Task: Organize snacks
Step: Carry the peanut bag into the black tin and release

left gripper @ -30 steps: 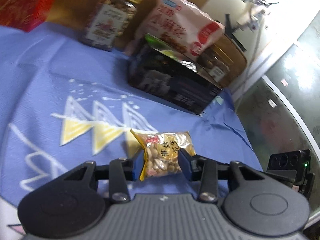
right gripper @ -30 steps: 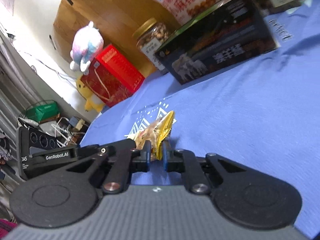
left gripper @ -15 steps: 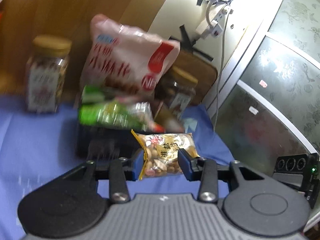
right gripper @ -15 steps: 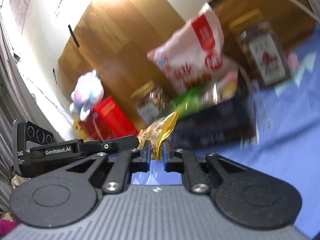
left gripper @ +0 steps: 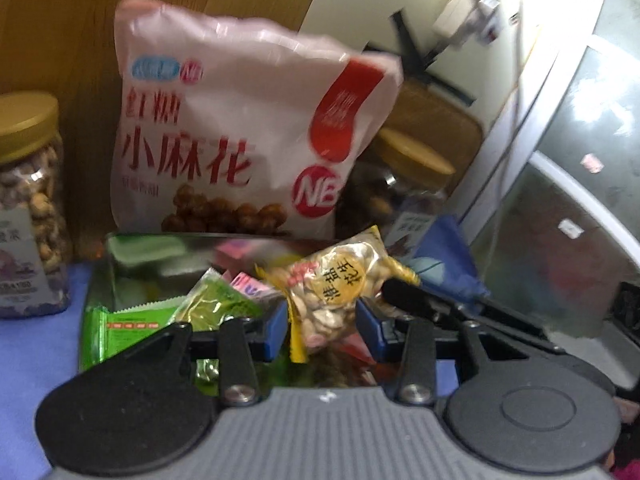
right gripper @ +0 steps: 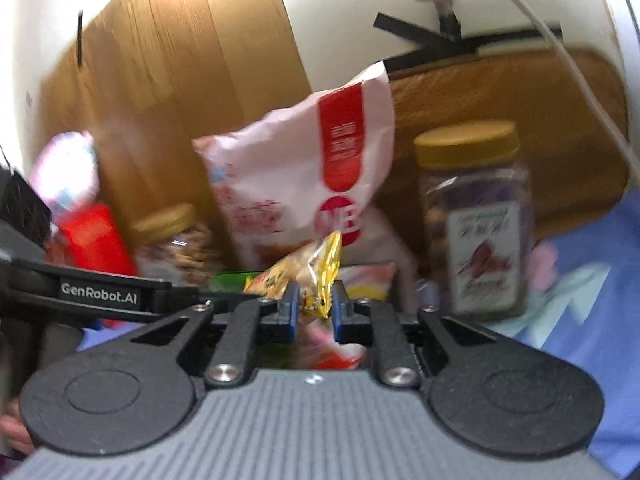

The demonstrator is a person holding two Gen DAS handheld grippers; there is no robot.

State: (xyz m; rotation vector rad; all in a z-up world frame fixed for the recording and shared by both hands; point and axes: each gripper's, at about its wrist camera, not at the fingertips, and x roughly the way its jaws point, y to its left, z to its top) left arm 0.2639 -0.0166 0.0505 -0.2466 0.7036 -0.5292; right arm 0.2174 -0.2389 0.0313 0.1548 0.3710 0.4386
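Grippers: I count two. My left gripper pinches the small clear-and-yellow peanut packet by its sides between blue pads; my right gripper clamps the same packet by its crimped yellow end.
Packet position: I hold it lifted over the open dark rectangular snack box, above the loose snacks.
Packet writing: a yellow round label with Chinese characters, too blurred for me to read with confidence.
Big bags: one pink-white pillow bag, standing behind the box; I read "小麻花" and a red "NB" disc.
Jars: two clear plastic jars with gold lids, one at left, one at right; label print unreadable.
Green wrappers in box: at least two.
Rig writing: "GenRobot.AI" on the left gripper's body, seen from my right camera.
Cloth: one blue tablecloth.
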